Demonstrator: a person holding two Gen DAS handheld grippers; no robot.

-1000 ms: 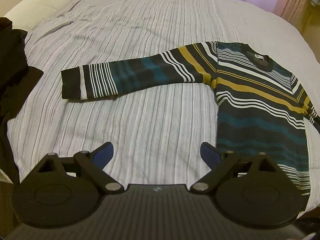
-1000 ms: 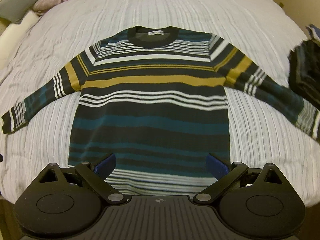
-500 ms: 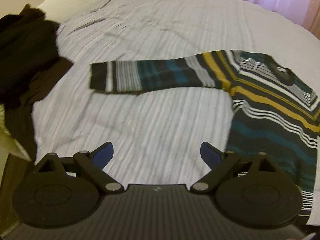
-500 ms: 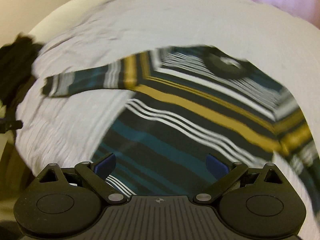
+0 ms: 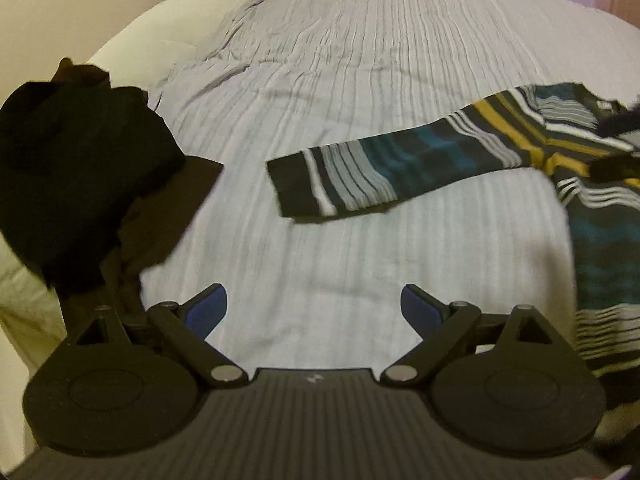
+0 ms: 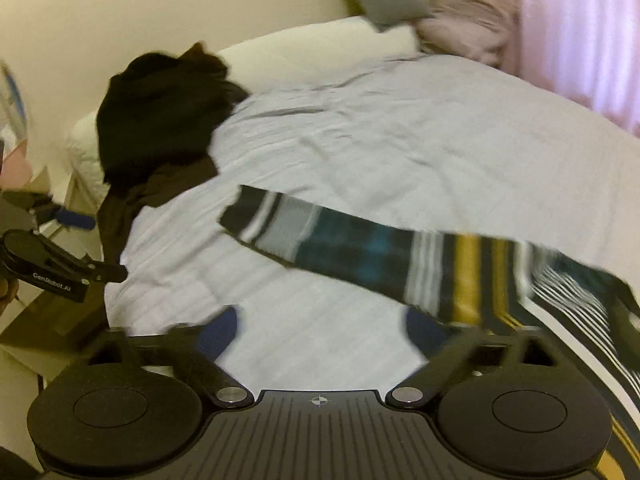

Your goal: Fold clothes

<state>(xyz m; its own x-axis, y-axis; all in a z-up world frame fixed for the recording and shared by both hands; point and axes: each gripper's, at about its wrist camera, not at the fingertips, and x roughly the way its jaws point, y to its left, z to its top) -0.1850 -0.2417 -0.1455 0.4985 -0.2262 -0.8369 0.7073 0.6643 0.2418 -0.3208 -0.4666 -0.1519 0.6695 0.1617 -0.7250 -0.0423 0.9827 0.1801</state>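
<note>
Left wrist view: the left gripper (image 5: 314, 306) hangs over bare bedspread (image 5: 360, 80), its blue fingers (image 5: 208, 310) spread wide with nothing between them; the striped sweater (image 5: 592, 208) lies flat on the bed at the right of the picture, one sleeve (image 5: 384, 172) stretched out to the left, its dark cuff (image 5: 294, 188) near the middle of the view and well ahead of the fingertips; the sweater's body runs down the right edge, past the right finger but apart from it; a dark blurred shape crosses the sweater at the far right, and what it is cannot be told; a heap of black clothes (image 5: 76, 172) sits at the left edge of the bed, with a pale pillow (image 5: 168, 36) beyond it.

Right wrist view, blurred: the right gripper (image 6: 320, 330) is released too, fingers (image 6: 220, 332) wide apart over the bedspread (image 6: 400, 128); its right finger is just at the sleeve (image 6: 360, 248), though contact cannot be told through the blur; the sleeve slants from the cuff (image 6: 244, 216) at centre down to the sweater (image 6: 580, 312) body at lower right; the black clothes (image 6: 160, 116) lie at upper left by the pillow (image 6: 320, 52); the left gripper (image 6: 72, 240) shows at the left edge, off the side of the bed.
</note>
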